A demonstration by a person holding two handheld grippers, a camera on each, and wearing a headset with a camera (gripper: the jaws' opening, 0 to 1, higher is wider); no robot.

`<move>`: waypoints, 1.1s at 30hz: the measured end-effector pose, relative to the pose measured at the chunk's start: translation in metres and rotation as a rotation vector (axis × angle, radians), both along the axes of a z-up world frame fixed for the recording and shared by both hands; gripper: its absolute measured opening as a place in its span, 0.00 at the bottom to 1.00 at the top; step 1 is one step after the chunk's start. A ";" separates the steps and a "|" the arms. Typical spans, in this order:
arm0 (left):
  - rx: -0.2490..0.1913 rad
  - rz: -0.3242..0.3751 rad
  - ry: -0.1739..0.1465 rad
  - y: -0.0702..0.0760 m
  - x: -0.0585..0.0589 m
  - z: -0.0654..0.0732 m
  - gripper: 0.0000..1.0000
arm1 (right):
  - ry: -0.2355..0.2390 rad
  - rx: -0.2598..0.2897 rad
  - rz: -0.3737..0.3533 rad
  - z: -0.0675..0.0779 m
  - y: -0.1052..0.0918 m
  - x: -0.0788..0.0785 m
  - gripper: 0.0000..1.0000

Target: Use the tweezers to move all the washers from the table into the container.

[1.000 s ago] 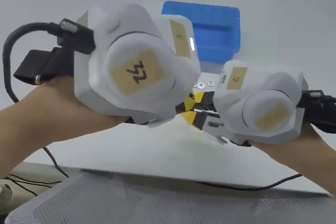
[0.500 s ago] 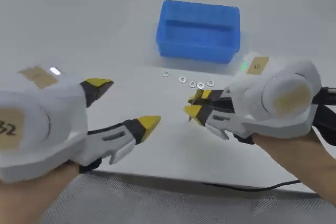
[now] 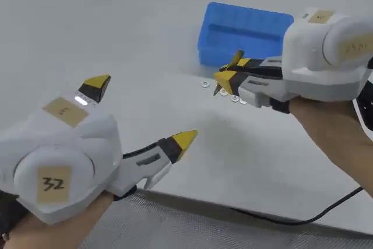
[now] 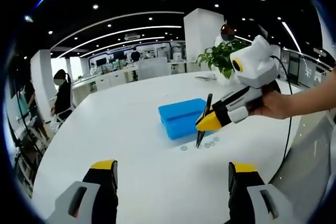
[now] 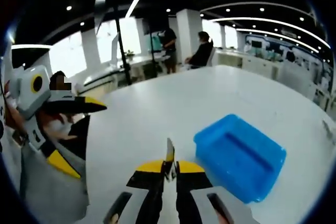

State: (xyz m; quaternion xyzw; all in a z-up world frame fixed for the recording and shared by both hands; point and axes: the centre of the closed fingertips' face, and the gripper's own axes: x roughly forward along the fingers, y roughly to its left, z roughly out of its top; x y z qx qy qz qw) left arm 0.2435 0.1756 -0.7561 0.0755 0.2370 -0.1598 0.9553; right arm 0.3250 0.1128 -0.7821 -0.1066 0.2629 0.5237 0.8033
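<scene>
- Right gripper (image 3: pixel 226 74) is clamped on the tweezers (image 3: pixel 236 58), jaws together w/ them pinched btwn; tips point down twd the counter (image 3: pixel 116 45).
- Left gripper (image 3: pixel 141 112) has jaws wide apart w/ nothing btwn them, held low, well apart from the right.
- Washers (image 3: pixel 235 98) lie in a short row on the counter, just in front of the blue container (image 3: pixel 245 30).
- Tweezer tip is near the row; can't tell if it's touching.
</scene>
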 end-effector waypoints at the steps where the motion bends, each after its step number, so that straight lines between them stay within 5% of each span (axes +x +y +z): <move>1: -0.003 -0.001 -0.003 0.000 0.000 0.000 0.90 | 0.001 0.003 -0.002 -0.001 0.002 0.003 0.04; 6: 0.004 0.004 -0.021 0.001 0.002 0.002 0.96 | 0.000 -0.001 -0.004 -0.005 0.009 0.010 0.04; 15: 0.011 0.017 0.021 0.004 0.001 -0.006 0.96 | -0.010 -0.028 0.018 -0.016 0.014 0.016 0.05; 33: 0.026 0.012 0.041 0.004 0.000 -0.010 0.96 | -0.027 -0.044 0.054 -0.025 0.023 0.021 0.05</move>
